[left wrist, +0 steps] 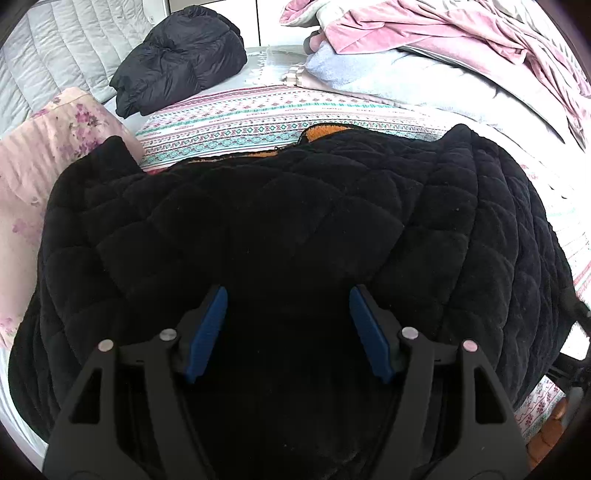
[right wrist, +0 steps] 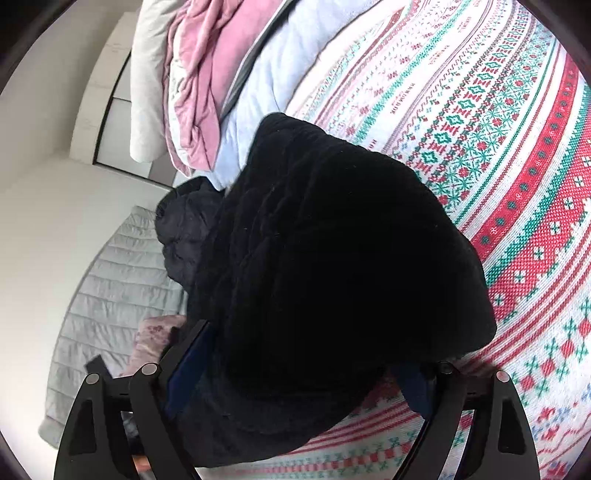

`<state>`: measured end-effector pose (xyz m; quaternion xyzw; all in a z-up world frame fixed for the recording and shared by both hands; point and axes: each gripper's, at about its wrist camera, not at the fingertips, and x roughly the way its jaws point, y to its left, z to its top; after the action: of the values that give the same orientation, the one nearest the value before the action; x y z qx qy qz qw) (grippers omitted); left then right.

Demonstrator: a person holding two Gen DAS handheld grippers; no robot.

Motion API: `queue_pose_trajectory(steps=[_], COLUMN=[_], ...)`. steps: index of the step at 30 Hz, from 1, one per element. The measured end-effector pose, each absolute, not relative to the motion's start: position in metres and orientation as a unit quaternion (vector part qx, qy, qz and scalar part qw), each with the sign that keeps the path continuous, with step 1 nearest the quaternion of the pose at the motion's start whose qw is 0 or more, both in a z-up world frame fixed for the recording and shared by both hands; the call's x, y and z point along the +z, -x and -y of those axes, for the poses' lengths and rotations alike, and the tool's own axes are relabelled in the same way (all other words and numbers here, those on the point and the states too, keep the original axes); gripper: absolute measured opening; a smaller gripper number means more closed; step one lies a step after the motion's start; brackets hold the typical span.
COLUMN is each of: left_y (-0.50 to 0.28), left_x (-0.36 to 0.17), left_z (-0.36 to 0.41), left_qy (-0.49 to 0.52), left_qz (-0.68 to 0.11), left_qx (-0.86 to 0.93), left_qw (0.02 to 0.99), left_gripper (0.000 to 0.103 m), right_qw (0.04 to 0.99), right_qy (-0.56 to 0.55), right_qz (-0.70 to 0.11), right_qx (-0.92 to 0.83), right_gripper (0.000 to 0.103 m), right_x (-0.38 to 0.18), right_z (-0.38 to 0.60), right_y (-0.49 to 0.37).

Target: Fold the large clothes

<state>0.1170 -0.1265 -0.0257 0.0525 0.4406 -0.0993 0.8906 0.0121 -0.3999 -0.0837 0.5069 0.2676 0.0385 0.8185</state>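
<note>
Left gripper [left wrist: 288, 295]: jaws spread wide, blue pads [left wrist: 207, 332] exposed, nothing between them. Right gripper [right wrist: 295, 354]: jaws wide, fingertips hidden.

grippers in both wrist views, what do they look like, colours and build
The left gripper and right gripper look alike: matte black angular linkage arms with triangular cut-outs, round silver pivot pins, and flat blue finger pads. No cables, markings, sleeves or hands show.

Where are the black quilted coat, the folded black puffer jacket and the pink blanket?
Black quilted coat [left wrist: 258, 206]: left wrist view, middle of its quilted back.
Black puffer jacket [left wrist: 181, 59]: left wrist view, top of the bundle.
Pink blanket [left wrist: 417, 26]: left wrist view, crumpled upper fold.
</note>
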Motion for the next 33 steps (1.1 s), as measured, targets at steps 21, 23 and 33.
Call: queue_pose_trajectory(steps=[21, 23, 33], left_y=[-0.123, -0.117, -0.069], left_x=[-0.007, 0.011, -0.033], left_z=[0.119, 0.124, 0.271], left_qy=[0.004, 0.031, -0.118], left_qz=[-0.438, -0.421, -0.445], left_qx=[-0.111, -0.137, -0.206], left_qw=[0.892, 0.896, 0.863], left_gripper=[0.068, 0.068, 0.068], right_qw=[0.889, 0.906, 0.893], right_qy=[-0.404, -0.381, -0.378], right_qz=[-0.205, -0.171, -0.231], right_qx=[0.066, 0.066, -0.084], right_gripper=[0.020, 0.020, 0.020], right_x=[0.003, 0.031, -0.006], right_z=[0.384, 0.395, 0.481], right_y=[-0.047, -0.029, 0.046])
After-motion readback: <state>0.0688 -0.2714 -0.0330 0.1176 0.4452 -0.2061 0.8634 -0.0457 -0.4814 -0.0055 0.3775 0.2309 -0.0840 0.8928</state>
